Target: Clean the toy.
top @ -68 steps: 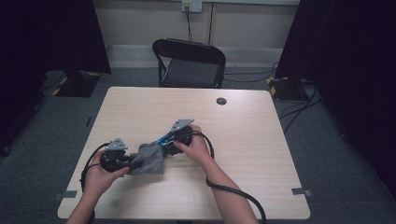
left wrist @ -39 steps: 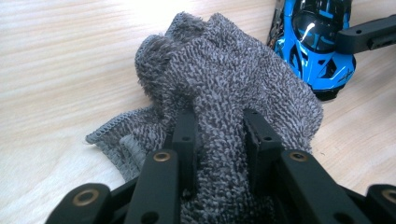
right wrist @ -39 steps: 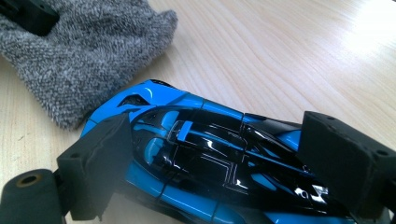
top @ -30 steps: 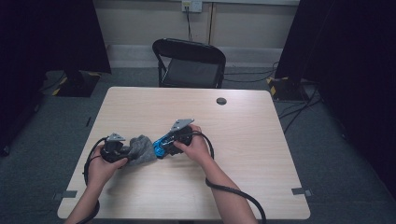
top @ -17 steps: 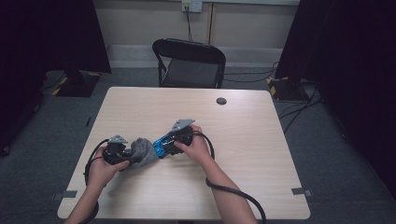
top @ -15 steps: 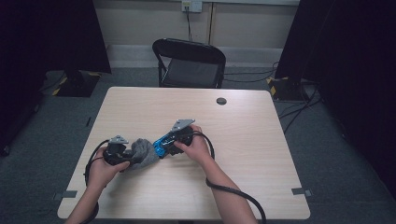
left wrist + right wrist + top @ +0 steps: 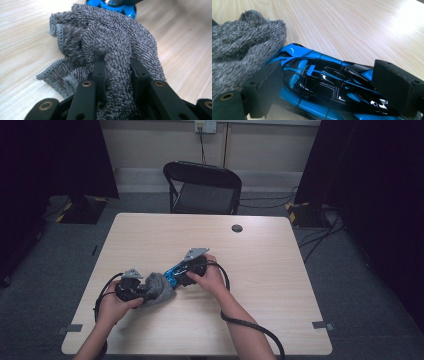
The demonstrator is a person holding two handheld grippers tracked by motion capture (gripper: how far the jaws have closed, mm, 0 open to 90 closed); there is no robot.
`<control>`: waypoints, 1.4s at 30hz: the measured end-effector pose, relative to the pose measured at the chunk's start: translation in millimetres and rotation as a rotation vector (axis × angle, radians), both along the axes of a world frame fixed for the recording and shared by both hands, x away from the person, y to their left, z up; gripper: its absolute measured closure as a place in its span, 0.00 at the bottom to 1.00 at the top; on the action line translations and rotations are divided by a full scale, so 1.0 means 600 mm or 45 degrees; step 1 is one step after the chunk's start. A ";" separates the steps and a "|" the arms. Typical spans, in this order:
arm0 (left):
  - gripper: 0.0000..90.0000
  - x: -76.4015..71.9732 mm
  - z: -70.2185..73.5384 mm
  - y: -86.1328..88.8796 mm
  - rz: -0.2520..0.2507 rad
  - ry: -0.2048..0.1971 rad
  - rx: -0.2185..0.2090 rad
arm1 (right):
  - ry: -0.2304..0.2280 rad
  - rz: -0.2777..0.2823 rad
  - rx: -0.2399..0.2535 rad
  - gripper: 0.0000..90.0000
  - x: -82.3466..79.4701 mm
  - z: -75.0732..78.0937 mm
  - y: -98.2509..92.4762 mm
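A blue and black toy car [image 7: 317,82] lies on the wooden table [image 7: 270,270], and my right gripper [image 7: 329,80] is shut on it with one jaw against each side. In the high view the car [image 7: 175,272] sticks out left of the right gripper [image 7: 186,270]. My left gripper [image 7: 117,70] is shut on a bunched grey terry cloth [image 7: 112,37]. The cloth [image 7: 157,287] touches the car's end [image 7: 112,5], with the left gripper [image 7: 135,291] just left of it. In the right gripper view the cloth [image 7: 239,42] presses against the car's nose.
A small black round disc [image 7: 237,228] sits in the tabletop near the far edge. A black folding chair [image 7: 202,187] stands behind the table. A cable [image 7: 250,327] trails from the right gripper across the near side of the table.
The left gripper has shifted the cloth slightly right and toward the near edge, still against the car's end. The right gripper and the car have stayed in place.
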State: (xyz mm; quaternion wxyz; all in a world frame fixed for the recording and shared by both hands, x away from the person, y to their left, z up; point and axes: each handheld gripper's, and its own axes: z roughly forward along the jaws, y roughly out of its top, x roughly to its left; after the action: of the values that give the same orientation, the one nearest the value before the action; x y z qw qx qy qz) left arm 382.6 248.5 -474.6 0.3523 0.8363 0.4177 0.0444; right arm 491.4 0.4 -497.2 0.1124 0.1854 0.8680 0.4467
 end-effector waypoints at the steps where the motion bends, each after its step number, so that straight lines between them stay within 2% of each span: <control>1: 0.77 -0.001 0.001 -0.003 -0.013 0.001 -0.001 | -0.001 -0.002 0.003 0.11 0.000 0.000 0.000; 6: 0.77 -0.004 0.001 -0.012 -0.042 0.009 -0.011 | -0.001 0.000 0.000 0.11 0.000 0.000 0.000; 19: 0.77 -0.010 0.001 -0.050 -0.166 -0.007 -0.015 | -0.001 0.000 0.000 0.11 0.000 0.000 0.000; 25: 0.77 -0.014 0.005 -0.062 -0.213 0.004 -0.017 | -0.001 0.001 0.001 0.11 0.000 0.000 0.000; 30: 0.77 -0.017 0.006 -0.072 -0.279 0.000 -0.054 | 0.002 0.001 -0.003 0.11 0.000 0.001 0.001; 32: 0.77 -0.019 0.007 -0.077 -0.291 -0.006 -0.046 | 0.001 0.000 -0.002 0.11 -0.001 0.000 0.001; 39: 0.77 -0.023 0.019 -0.086 -0.338 -0.039 -0.088 | -0.001 0.000 0.003 0.11 -0.002 0.000 0.002; 42: 0.77 -0.022 0.024 -0.081 -0.320 -0.052 -0.090 | -0.002 0.000 0.005 0.11 -0.002 -0.001 0.001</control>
State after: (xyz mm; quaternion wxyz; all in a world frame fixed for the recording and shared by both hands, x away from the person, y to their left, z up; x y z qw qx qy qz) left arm 369.3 199.7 -460.4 0.3928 0.8681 0.3036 0.0023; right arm 490.2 1.2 -497.6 0.1127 0.1852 0.8670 0.4487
